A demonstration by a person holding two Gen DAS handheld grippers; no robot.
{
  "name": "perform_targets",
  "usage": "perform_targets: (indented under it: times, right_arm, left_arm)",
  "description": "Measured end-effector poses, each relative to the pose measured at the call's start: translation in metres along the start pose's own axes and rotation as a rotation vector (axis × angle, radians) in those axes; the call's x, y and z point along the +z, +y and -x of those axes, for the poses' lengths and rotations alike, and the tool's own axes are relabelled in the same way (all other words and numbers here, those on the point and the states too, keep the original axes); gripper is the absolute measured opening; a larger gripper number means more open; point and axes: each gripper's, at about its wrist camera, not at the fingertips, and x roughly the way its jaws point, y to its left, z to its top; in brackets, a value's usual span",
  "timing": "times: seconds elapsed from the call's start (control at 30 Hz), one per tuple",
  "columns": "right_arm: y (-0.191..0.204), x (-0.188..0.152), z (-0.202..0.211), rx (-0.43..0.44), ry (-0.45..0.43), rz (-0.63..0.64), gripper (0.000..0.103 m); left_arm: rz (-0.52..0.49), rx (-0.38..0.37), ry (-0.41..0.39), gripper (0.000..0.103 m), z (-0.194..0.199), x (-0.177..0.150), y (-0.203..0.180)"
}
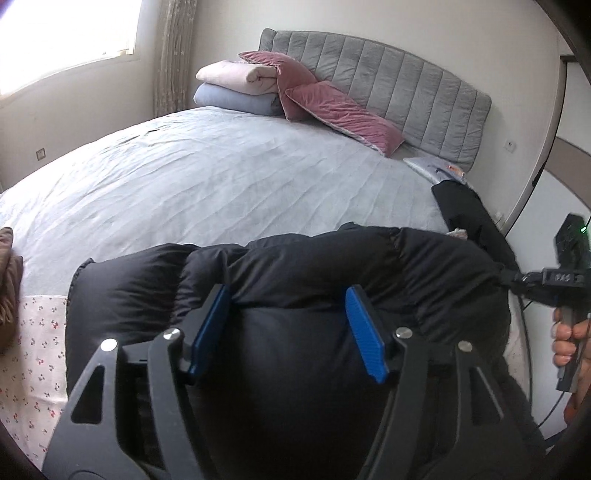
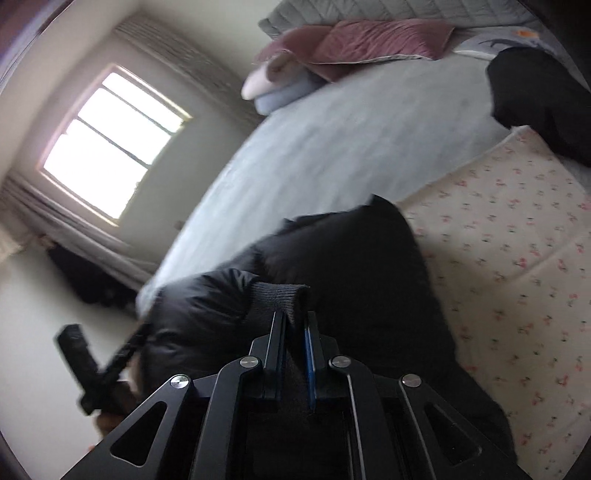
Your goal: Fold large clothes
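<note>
A black puffer jacket (image 1: 280, 295) lies bunched at the foot end of the bed (image 1: 221, 177), far from the grey padded headboard (image 1: 388, 85). It rests partly on the pale grey cover and partly on a white sheet with small red flowers (image 1: 37, 350) that shows at the edge of the bed farthest from the headboard.

The left tongs (image 1: 286, 330) hover just over the jacket's puffy quilted middle, blue pads spread wide apart with nothing between them. Whether the fingertips touch the fabric, I cannot tell.

The right tongs (image 2: 295, 328) are pressed together on the jacket's grey ribbed knit cuff (image 2: 280, 297), which stands up between the two fingers. In the left wrist view these tongs (image 1: 511, 278) come in from the side away from the window, pinching the end of the jacket, with the person's right hand (image 1: 569, 339) wrapped round the handle.

Against the headboard lean two dusty-pink velvet pillows (image 1: 332, 107), and beside them, toward the window (image 1: 66, 33), sits a stack of folded blankets, a cream one on a light blue one (image 1: 236, 88). A second dark garment (image 1: 469, 214) lies near the headboard's end farthest from the window, next to a flat pale packet (image 1: 432, 166). A brown cloth (image 1: 9, 273) peeks in on the window side, well away from the headboard.

The right wrist view is blurred.
</note>
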Motion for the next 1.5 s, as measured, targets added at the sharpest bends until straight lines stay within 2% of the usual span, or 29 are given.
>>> perform_targets:
  times: [0.03, 0.07, 0.1, 0.13, 0.17, 0.2, 0.27, 0.37, 0.43, 0.5, 0.6, 0.77, 0.9, 1.0, 1.23, 1.5]
  right_arm:
    - [0.006, 0.000, 0.005, -0.032, -0.034, 0.010, 0.022]
    - [0.015, -0.001, 0.007, -0.045, -0.064, 0.021, 0.037]
    - [0.026, 0.000, 0.014, -0.060, -0.111, 0.042, 0.042]
    - [0.041, 0.002, 0.020, -0.075, -0.157, 0.076, 0.054]
    - [0.054, 0.002, 0.025, -0.084, -0.190, 0.114, 0.059]
    - [0.070, -0.001, 0.027, -0.087, -0.218, 0.170, 0.059]
    - [0.098, -0.005, 0.017, -0.085, -0.220, 0.268, 0.060]
    - [0.122, -0.013, -0.019, -0.100, -0.143, 0.349, 0.060]
    - [0.118, -0.018, -0.046, -0.139, -0.092, 0.355, 0.060]
    - [0.101, -0.020, -0.063, -0.197, -0.084, 0.349, 0.060]
    - [0.061, -0.014, -0.071, -0.185, -0.055, 0.224, 0.062]
    - [0.038, -0.010, -0.034, -0.171, -0.056, 0.152, 0.065]
    - [0.048, -0.016, 0.019, -0.175, -0.062, 0.161, 0.067]
    - [0.054, -0.029, 0.057, -0.188, -0.060, 0.173, 0.076]
    - [0.066, -0.077, 0.135, -0.233, -0.033, 0.226, 0.080]
    - [0.058, -0.145, 0.199, -0.216, 0.007, 0.274, 0.084]
  left_arm:
    - [-0.008, 0.009, 0.004, 0.067, -0.002, 0.000, 0.000]
    - [-0.013, 0.013, 0.009, 0.067, -0.004, -0.001, 0.000]
    - [-0.014, 0.014, 0.010, 0.067, -0.005, 0.000, 0.000]
    - [-0.013, 0.016, 0.011, 0.067, -0.007, 0.001, 0.000]
    - [-0.011, 0.018, 0.011, 0.067, -0.009, 0.002, 0.000]
    - [-0.008, 0.019, 0.012, 0.067, -0.010, 0.003, 0.000]
    - [-0.005, 0.022, 0.015, 0.068, -0.015, 0.002, 0.000]
    - [-0.002, 0.029, 0.023, 0.070, -0.021, -0.001, 0.002]
    - [-0.002, 0.033, 0.028, 0.073, -0.020, -0.005, 0.006]
    - [-0.007, 0.034, 0.034, 0.076, -0.015, -0.009, 0.014]
    - [-0.019, 0.022, 0.052, 0.077, -0.001, -0.017, 0.028]
    - [-0.004, 0.059, 0.063, 0.077, 0.044, -0.031, 0.048]
    - [0.023, 0.084, 0.068, 0.077, 0.092, -0.048, 0.057]
    - [0.056, 0.106, 0.072, 0.084, 0.127, -0.064, 0.064]
    - [0.137, 0.151, 0.128, 0.085, 0.196, -0.110, 0.073]
    - [0.222, 0.133, 0.195, 0.091, 0.256, -0.176, 0.070]
